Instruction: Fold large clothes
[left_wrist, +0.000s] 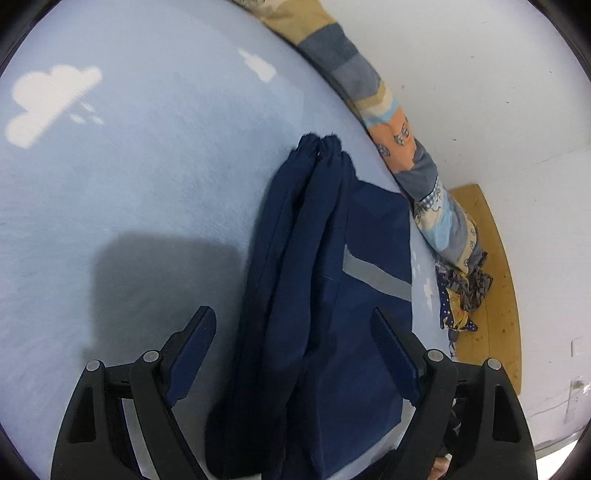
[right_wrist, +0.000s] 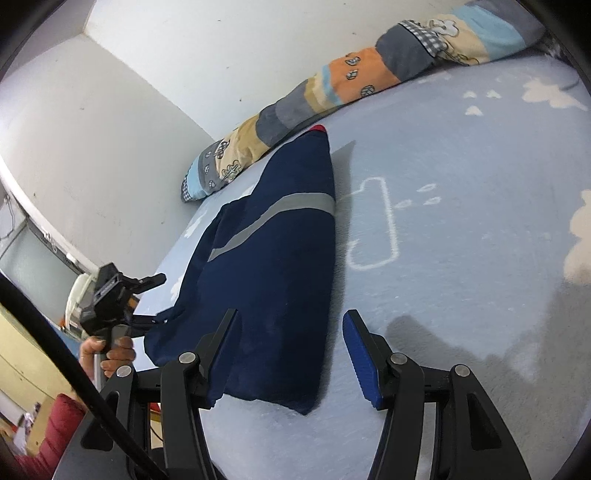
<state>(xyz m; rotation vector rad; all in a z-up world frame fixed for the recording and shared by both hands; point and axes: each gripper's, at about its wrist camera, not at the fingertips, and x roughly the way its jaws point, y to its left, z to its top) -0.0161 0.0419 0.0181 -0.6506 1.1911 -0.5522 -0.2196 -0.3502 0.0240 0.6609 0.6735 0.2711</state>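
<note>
One navy jacket (right_wrist: 273, 258) folded on blue bedsheet (right_wrist: 461, 240), two grey stripes showing. One patchwork quilt (right_wrist: 332, 88) along wall. Two claws: left gripper (left_wrist: 295, 332) spread, empty; right gripper (right_wrist: 290, 332) spread, empty, above jacket's near edge.

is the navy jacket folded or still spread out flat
Folded. The navy jacket lies as a narrow bundle on the blue sheet, both sleeves laid lengthwise over its body, cuffs together.

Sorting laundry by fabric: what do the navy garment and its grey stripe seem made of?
The navy garment looks like smooth, matte woven cloth, perhaps workwear cotton or polyester; it folds in soft creases. Its grey stripe looks like flat sewn-on reflective tape, though this is uncertain.
</note>
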